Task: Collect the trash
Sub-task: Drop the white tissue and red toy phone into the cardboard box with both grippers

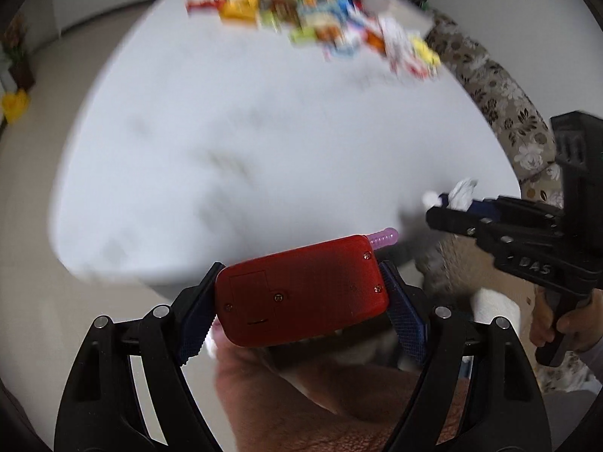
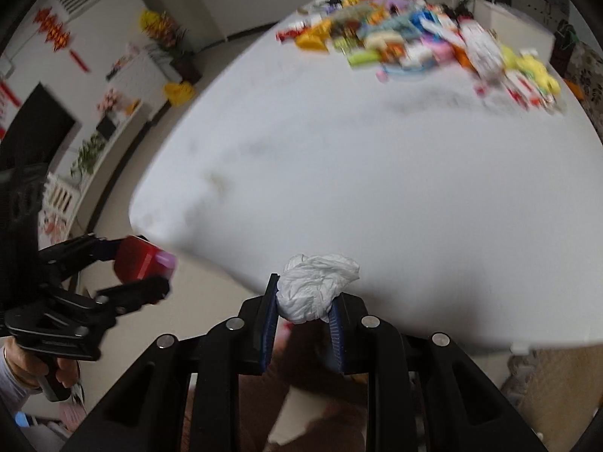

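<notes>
My left gripper (image 1: 301, 293) is shut on a red plastic toy phone (image 1: 301, 290) with a pink stub antenna, held off the near edge of the white table (image 1: 264, 150). My right gripper (image 2: 305, 301) is shut on a crumpled white tissue (image 2: 316, 286), held at the table's near edge. The right gripper with the tissue also shows at the right of the left wrist view (image 1: 452, 207). The left gripper with the red toy shows at the left of the right wrist view (image 2: 143, 263).
A heap of colourful snack packets and wrappers (image 2: 414, 37) lies at the far side of the table. A floral sofa (image 1: 508, 113) stands to the right. Shelves, plants and a dark TV (image 2: 37, 120) line the left wall. Both views are motion-blurred.
</notes>
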Demonstrator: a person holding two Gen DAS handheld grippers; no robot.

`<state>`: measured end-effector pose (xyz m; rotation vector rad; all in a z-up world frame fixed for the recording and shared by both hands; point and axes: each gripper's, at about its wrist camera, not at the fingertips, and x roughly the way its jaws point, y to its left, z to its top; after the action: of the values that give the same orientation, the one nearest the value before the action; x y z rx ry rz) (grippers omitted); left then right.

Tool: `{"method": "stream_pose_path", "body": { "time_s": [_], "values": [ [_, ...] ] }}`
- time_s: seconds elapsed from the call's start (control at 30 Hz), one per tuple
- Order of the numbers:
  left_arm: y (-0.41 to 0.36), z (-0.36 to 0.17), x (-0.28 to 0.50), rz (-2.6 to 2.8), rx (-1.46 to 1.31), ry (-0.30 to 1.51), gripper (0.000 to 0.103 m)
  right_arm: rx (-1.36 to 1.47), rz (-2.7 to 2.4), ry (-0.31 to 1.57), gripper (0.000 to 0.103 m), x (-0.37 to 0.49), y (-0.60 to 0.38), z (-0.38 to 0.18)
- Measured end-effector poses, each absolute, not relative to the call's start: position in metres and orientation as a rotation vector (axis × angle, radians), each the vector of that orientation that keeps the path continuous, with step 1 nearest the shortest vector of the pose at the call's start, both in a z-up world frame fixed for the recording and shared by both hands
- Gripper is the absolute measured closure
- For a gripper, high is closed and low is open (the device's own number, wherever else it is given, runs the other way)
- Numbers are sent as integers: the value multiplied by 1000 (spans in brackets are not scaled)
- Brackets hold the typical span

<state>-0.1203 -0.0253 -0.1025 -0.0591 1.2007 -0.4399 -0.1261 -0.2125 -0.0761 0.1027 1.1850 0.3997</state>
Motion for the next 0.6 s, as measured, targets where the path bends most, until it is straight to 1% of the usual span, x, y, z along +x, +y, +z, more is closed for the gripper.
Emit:
{"method": "stream_pose_path", "body": {
  "time_s": [0.1,0.2,0.33,0.4,0.43,0.47,0.5,0.53,0.6],
  "values": [
    [-61,-155,-148,-435,-59,1276,25,80,387,1246,79,-156,-240,-103],
    [-85,-203,-160,-437,-87,1349,25,70,360,1303,79,-178,-263,-135],
    [-116,-288,-168,-372,-92,1458,25,55,284,1400,79,-197,-290,-205],
    [-126,-317,-165,-333,-83,1500,25,42,256,1435,78,-199,-297,-238],
    [-132,-338,-164,-307,-73,1534,25,37,236,1449,73,-200,-301,-259],
    [-136,-356,-163,-292,-70,1570,25,26,217,1459,67,-200,-303,-273],
    [-141,-379,-161,-264,-60,1627,25,13,181,1492,47,-198,-306,-293],
    [-143,-393,-160,-247,-51,1664,25,18,169,1509,41,-197,-309,-305],
    [-144,-425,-160,-211,-22,1757,25,-13,136,1545,42,-194,-312,-332]
  ]
}}
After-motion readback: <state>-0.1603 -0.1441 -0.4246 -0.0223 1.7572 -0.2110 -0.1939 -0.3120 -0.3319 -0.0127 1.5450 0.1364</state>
